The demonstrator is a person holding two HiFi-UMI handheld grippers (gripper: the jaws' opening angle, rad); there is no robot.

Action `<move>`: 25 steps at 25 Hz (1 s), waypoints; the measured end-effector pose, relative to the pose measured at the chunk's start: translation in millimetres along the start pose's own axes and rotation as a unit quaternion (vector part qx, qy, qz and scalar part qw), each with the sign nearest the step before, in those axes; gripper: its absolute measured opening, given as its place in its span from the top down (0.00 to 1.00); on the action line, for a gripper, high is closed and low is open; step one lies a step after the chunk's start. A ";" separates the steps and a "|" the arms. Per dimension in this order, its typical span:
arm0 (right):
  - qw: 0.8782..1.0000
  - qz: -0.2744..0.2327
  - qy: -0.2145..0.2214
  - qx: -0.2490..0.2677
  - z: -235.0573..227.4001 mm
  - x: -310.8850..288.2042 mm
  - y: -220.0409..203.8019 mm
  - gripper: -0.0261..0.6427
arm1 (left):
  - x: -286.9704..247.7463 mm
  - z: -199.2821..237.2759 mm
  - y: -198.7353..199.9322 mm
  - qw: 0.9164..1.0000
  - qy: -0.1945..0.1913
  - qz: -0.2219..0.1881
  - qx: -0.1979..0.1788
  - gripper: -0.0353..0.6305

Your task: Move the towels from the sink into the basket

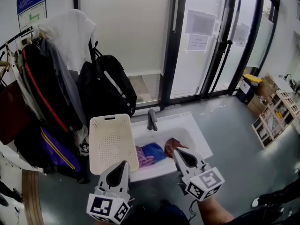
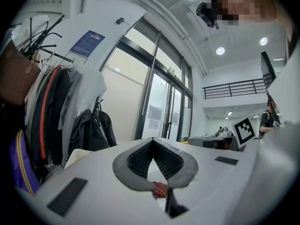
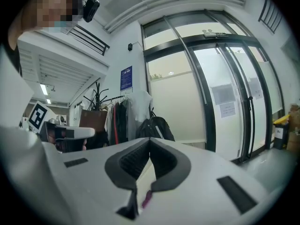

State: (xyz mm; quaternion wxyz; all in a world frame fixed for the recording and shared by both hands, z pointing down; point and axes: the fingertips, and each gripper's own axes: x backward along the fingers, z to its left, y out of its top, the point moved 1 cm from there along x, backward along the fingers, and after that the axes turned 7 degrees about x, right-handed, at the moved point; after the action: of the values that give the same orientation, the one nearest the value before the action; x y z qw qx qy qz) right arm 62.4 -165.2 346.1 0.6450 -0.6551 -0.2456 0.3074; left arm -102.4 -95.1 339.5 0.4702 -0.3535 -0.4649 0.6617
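Left gripper (image 1: pixel 124 163) and right gripper (image 1: pixel 177 152) are pressed shut; sink (image 1: pixel 198 134) holds three towels (image 1: pixel 153 151), basket (image 1: pixel 110 144) beside it.

Seen from the person's head, the camera looks steeply down on the sink (image 1: pixel 178 120) and basket (image 1: pixel 110 146) near below. Both gripper views face level from just behind their own jaws. Both take in the clothes rack (image 2: pixel 44 102) and glass doors (image 2: pixel 161 111) beyond.

A white sink (image 1: pixel 199 142) stood on the floor (image 1: pixel 234 168), a basket (image 1: pixel 110 142) at its left edge. Three towels (image 1: pixel 153 150) lay in its basin.
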 end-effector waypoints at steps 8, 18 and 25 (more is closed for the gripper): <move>1.000 0.007 0.022 -0.002 -56.5 -38.9 -15.5 0.95 | -52.7 2.1 -5.3 1.000 0.029 0.005 0.008 0.94; 0.998 0.035 0.035 0.033 -122.1 -76.8 -39.5 0.85 | -110.0 -7.5 -10.1 0.999 0.043 0.006 0.004 0.94; 0.994 0.110 0.024 0.004 -171.6 -95.2 -112.1 0.74 | -149.2 -12.9 -40.2 0.998 0.044 0.031 0.022 0.94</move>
State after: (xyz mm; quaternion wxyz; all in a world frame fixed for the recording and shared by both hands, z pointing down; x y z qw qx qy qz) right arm 128.6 -347.3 462.3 0.6153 -0.6831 -0.1551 0.3614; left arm -33.0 -228.3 378.1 0.4772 -0.3864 -0.4181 0.6695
